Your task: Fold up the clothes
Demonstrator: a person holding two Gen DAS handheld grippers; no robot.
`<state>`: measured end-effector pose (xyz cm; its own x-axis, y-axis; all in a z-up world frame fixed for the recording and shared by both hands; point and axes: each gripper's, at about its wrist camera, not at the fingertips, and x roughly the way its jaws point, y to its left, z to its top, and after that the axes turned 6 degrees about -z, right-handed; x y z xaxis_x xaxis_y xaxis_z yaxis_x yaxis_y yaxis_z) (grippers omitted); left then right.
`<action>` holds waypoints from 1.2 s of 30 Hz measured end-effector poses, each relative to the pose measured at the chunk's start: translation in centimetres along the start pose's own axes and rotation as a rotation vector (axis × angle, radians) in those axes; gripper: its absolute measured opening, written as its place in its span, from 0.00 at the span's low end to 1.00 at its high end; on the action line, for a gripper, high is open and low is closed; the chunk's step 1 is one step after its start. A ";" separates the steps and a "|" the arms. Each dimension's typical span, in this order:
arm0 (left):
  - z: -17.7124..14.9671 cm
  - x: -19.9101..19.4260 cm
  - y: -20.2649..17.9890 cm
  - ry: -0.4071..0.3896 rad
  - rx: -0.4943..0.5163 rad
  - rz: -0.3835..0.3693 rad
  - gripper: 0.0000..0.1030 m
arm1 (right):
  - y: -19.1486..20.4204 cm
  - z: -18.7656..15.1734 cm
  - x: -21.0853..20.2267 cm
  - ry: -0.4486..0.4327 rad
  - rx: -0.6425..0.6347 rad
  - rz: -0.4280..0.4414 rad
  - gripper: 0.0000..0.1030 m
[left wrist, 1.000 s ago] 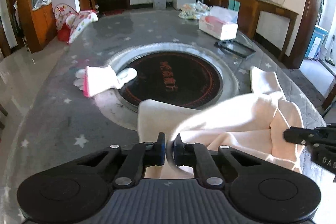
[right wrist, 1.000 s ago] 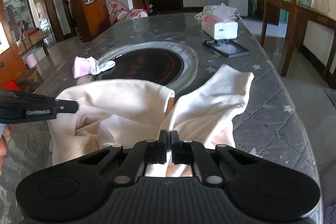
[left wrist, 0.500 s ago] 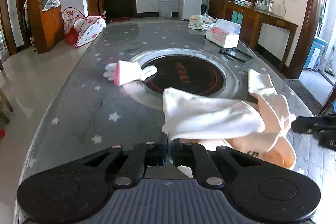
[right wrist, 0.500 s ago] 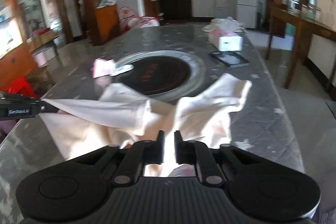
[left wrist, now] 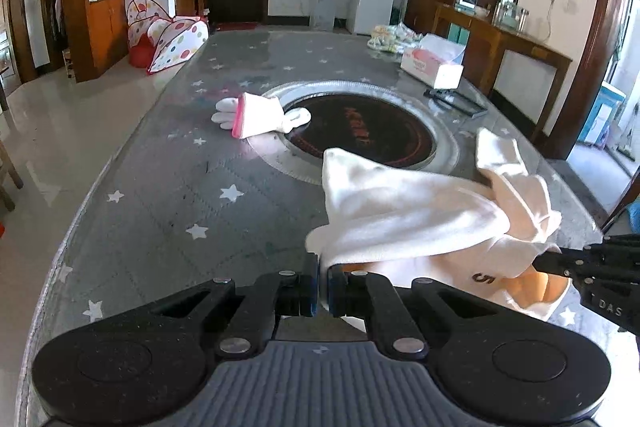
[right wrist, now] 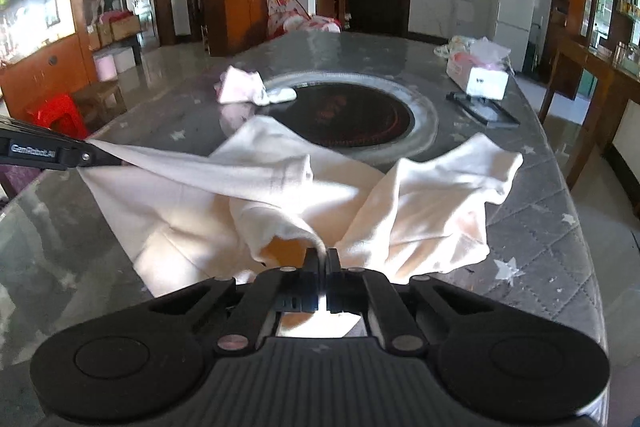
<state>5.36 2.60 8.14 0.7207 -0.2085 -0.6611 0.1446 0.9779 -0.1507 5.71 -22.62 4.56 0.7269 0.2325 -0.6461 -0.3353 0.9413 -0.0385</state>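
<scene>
Pinching the cream garment [right wrist: 280,187] at two points, the person is holding it half-raised over the near end of the counter [left wrist: 168,195]. The left tool [left wrist: 323,283] is pressed together on an edge of the cloth, and from the right wrist view it is drawing that edge into a taut band out to the left [right wrist: 100,157]. The right tool [right wrist: 323,267] is likewise clamped on a bunch of fabric close to its fingertips, with an orange inner layer showing just behind the pinch. Held this way, the span between the two grips is probably being tensioned so the cloth can be spread or laid over in a straight line; whether this is an opening-out or a fold being carried across, the pictures are not settling. The rest of the garment is lying crumpled on the counter, one sleeve-like flap [right wrist: 480,171] trailing to the right and another part reaching the rim of the round inset hotplate [right wrist: 352,115].

Around it, a small pink-and-white garment [left wrist: 260,113] is lying at the hotplate's far left edge, well apart. A tissue box [right wrist: 478,77] and a flat black tray [right wrist: 484,109] are sitting farther back on the right. Nothing is crowding the near counter, though the loose right flap is bunched and may be needing a smoothing.
</scene>
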 end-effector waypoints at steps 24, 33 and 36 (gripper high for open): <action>-10.6 -9.4 5.1 0.111 0.006 0.028 0.16 | 3.6 -6.8 -11.8 0.122 -0.213 0.197 0.08; -11.2 -10.7 -0.3 0.110 0.106 -0.204 0.17 | 0.9 -3.2 -9.0 0.037 -0.096 0.097 0.32; -11.1 -9.5 -2.5 0.121 0.129 -0.248 0.26 | 0.6 -2.1 -8.2 0.010 -0.070 0.082 0.34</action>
<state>-9.32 2.00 6.64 0.5681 -0.4333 -0.6997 0.3964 0.8891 -0.2288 -1.71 -24.48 8.22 0.6895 0.3057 -0.6566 -0.4348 0.8997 -0.0376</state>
